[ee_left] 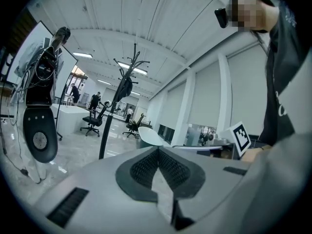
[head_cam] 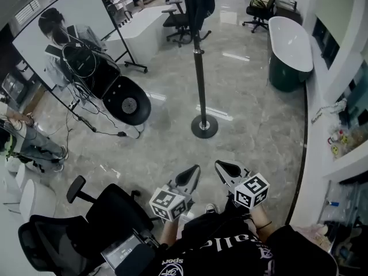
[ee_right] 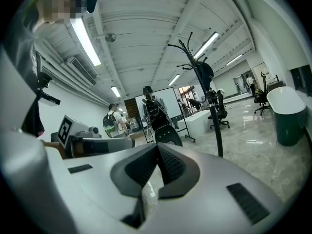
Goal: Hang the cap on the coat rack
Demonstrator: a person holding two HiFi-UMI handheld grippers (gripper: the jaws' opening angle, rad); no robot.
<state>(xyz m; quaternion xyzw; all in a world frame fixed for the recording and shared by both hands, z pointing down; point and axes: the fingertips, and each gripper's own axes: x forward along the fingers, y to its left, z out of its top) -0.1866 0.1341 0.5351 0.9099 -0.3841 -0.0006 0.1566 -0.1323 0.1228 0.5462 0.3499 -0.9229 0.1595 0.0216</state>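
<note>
Jaws of the left gripper (ee_left: 157, 150) are pressed together with nothing between their black ribbed pads, and the jaws of the right gripper (ee_right: 157, 146) are clenched the same way, also empty. In the head view both grippers are held low and close to the person's body, side by side, pointing out across a glossy grey marbled floor (head_cam: 253, 125). A tall black coat rack with a thin pole and round base (head_cam: 199, 73) stands on that floor, well apart from both grippers. A dark cap (ee_left: 125, 88) hangs from one of the rack's upper hooks, and it shows in both gripper views. A black office chair (head_cam: 86, 223) sits at the person's left. A white oval bathtub with a dark green outside (head_cam: 290, 45) stands by the far right wall.
</note>
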